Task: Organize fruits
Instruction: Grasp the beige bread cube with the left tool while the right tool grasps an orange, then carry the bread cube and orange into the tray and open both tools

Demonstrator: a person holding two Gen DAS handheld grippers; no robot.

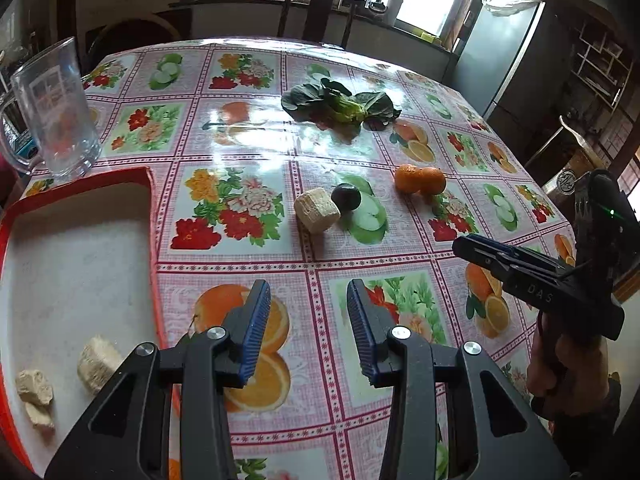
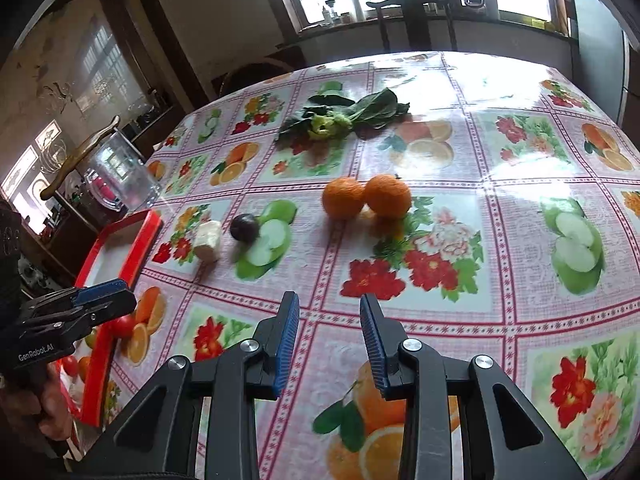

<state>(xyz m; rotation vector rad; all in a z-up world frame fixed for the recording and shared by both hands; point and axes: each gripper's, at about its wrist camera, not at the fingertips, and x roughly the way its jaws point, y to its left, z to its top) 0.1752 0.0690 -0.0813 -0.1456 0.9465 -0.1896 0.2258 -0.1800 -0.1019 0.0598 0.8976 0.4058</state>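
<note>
Two oranges (image 1: 420, 179) (image 2: 366, 197) lie side by side in the middle of the table. A dark round fruit (image 1: 346, 197) (image 2: 244, 227) lies left of them, next to a pale corn cob piece (image 1: 317, 210) (image 2: 208, 241). A red-rimmed tray (image 1: 150, 216) (image 2: 120, 236) at the left holds another cob piece (image 1: 98, 364) and ginger pieces (image 1: 35, 390). My left gripper (image 1: 308, 304) (image 2: 116, 296) is open and empty beside the tray. My right gripper (image 2: 330, 316) (image 1: 464, 246) is open and empty, short of the oranges.
Leafy greens (image 1: 340, 104) (image 2: 348, 116) lie farther back on the flowered tablecloth. A clear glass mug (image 1: 56, 112) (image 2: 120, 176) stands behind the tray at the table's left edge. A dark chair (image 1: 316, 8) stands at the far side.
</note>
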